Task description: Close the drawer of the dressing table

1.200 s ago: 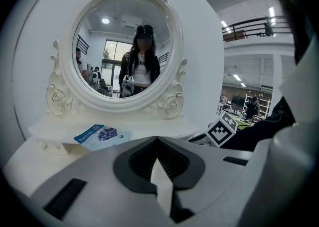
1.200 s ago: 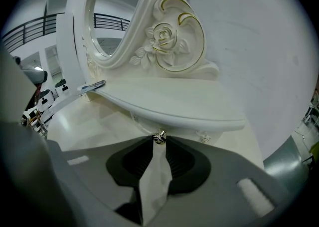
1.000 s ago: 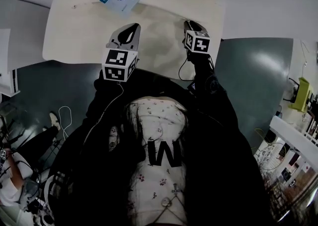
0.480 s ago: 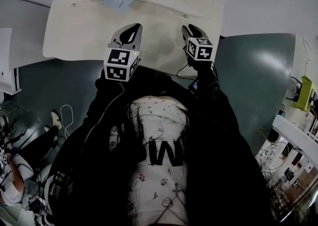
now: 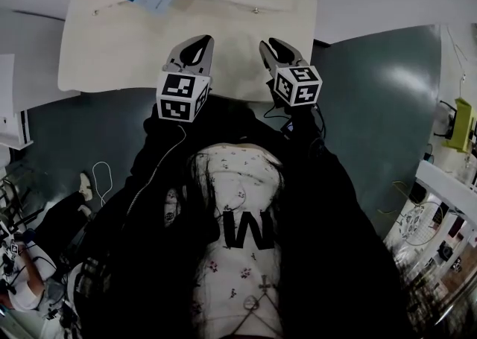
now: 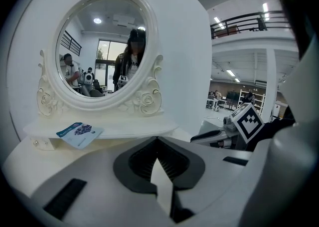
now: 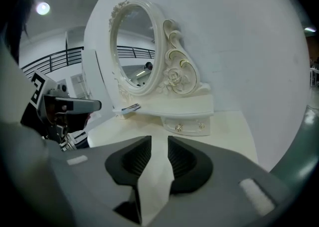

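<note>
Back comes the right gripper (image 5: 277, 48), up and away from the dressing table (image 5: 112, 62), whose top now sits higher in the head view; the small drawer (image 7: 188, 126) sits under the mirror shelf (image 7: 169, 106), ahead and a touch right of that gripper, its front running crosswise, knobs (image 7: 178, 127) facing it, and it looks pushed home; the right jaws have just been opening and stand apart, nothing between them; the left gripper (image 5: 195, 43), further off to the side, has its tips pinched together, empty.
</note>
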Demonstrator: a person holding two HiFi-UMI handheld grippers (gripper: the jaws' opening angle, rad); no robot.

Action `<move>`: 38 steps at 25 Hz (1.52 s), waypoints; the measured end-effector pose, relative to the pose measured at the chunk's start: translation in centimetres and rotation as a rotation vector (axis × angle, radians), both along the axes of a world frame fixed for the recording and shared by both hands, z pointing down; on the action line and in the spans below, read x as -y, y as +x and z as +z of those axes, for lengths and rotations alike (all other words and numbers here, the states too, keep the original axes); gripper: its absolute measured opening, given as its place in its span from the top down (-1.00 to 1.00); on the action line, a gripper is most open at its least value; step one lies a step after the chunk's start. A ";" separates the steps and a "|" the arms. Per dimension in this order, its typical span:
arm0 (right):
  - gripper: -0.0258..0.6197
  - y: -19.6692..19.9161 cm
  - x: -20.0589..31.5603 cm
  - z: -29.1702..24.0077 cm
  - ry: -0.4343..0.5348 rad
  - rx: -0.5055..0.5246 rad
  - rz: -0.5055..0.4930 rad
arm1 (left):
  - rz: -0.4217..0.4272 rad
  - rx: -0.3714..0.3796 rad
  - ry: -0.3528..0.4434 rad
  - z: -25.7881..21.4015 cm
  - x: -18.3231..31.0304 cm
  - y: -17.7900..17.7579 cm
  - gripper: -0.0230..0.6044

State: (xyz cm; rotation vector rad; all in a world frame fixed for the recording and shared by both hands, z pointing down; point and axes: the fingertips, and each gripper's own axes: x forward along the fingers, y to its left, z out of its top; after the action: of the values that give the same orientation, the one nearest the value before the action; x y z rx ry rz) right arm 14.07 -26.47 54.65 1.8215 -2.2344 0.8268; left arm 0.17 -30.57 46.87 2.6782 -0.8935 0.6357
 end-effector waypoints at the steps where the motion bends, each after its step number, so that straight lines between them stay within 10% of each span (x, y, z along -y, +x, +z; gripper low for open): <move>1: 0.57 0.0 -0.5 -0.6 0.014 0.007 -0.005 | 0.004 0.000 0.001 0.0 -0.6 0.4 0.93; 20: 0.58 -1.1 -13.3 -6.9 0.179 0.029 -0.262 | -0.171 -0.042 0.060 -1.2 -14.8 2.7 0.93; 38: 0.58 -9.3 -17.4 -6.8 0.185 0.097 -0.478 | -0.369 0.018 0.069 -1.7 -21.5 -4.8 0.93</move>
State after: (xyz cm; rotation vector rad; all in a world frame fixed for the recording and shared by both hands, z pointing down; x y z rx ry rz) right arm 4.77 -9.06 47.84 1.2335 -2.7210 0.6424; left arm -4.62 -9.10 45.19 2.4687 -1.3918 0.5511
